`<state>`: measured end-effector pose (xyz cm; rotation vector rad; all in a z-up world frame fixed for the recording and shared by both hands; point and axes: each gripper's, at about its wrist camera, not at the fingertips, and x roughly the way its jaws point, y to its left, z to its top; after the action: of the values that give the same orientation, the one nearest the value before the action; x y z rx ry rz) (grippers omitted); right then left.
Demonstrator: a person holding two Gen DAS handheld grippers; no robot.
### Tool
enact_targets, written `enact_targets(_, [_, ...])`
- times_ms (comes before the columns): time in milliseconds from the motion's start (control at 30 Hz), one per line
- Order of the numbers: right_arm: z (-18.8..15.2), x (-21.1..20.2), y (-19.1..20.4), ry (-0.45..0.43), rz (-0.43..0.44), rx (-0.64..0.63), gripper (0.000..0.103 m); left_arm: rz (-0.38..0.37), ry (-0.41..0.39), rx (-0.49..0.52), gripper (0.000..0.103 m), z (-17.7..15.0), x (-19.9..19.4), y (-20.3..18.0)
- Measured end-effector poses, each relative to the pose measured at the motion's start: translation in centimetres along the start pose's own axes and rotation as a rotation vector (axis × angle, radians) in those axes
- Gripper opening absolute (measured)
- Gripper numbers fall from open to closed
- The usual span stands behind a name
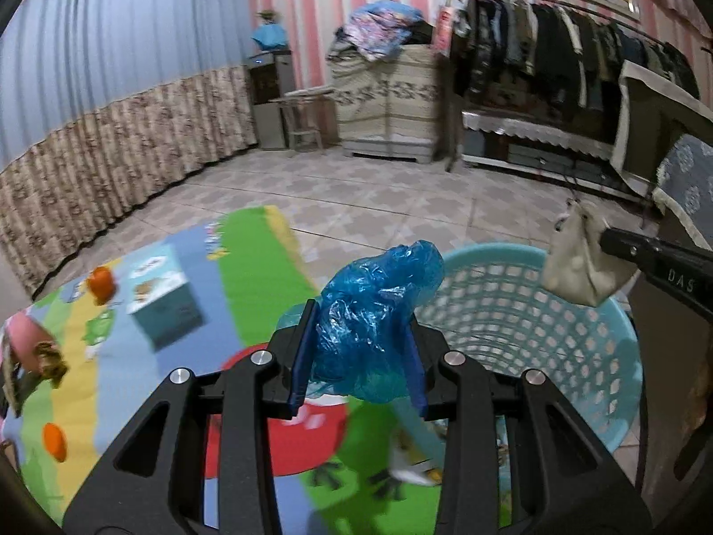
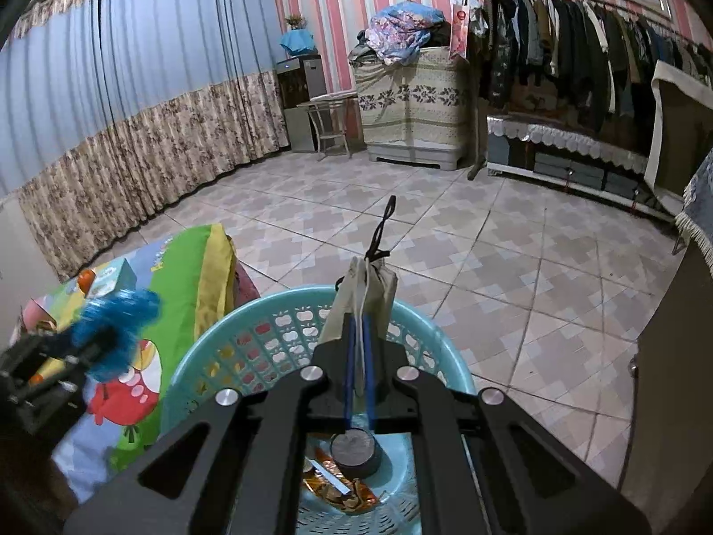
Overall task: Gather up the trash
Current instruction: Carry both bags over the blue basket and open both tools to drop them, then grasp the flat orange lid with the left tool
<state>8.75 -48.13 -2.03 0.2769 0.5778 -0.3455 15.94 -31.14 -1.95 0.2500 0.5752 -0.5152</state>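
Left wrist view: left gripper (image 1: 361, 352) pinches crumpled blue plastic bag (image 1: 379, 307), light, soft, slippery; right gripper (image 2: 358, 356) clamps a beige pouch (image 2: 363, 303), probably cloth, over the basket (image 2: 249, 325).

Two tongs: the left tongs (image 1: 358, 347) and the right tongs (image 2: 358, 343). One blue plastic bag (image 1: 374, 307), one beige pouch (image 1: 579, 263), one turquoise basket (image 1: 534, 334). On the play mat (image 1: 258, 276): one box (image 1: 160, 294) and two orange items (image 1: 101, 283), (image 1: 54, 441). Inside the basket, one grey round lid (image 2: 354, 446).
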Motion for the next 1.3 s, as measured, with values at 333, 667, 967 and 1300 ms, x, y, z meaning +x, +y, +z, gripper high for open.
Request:
enact_targets(333, [-0.3,1.0,-1.2,0.023,0.009,0.026,0.004,-0.059,0.004,0.034,0.064,0.2,1.5,-3.8])
enact_targets(667, [-0.6,2.0,0.5,0.042,0.034,-0.01,0.004,0.056,-0.019,-0.027,0.09,-0.4,0.3,-0.1])
enact_targets(967, [-1.4,3.4,3.5,0.104,0.06,-0.073,0.005,0.159,-0.029,-0.11,0.097,-1.8,-2.0,5.8])
enact_targets(1300, [-2.4,5.3,4.3,0.17,0.004,-0.083,0.059,0.273,-0.006,-0.177,0.097,-4.7,-4.8,13.0])
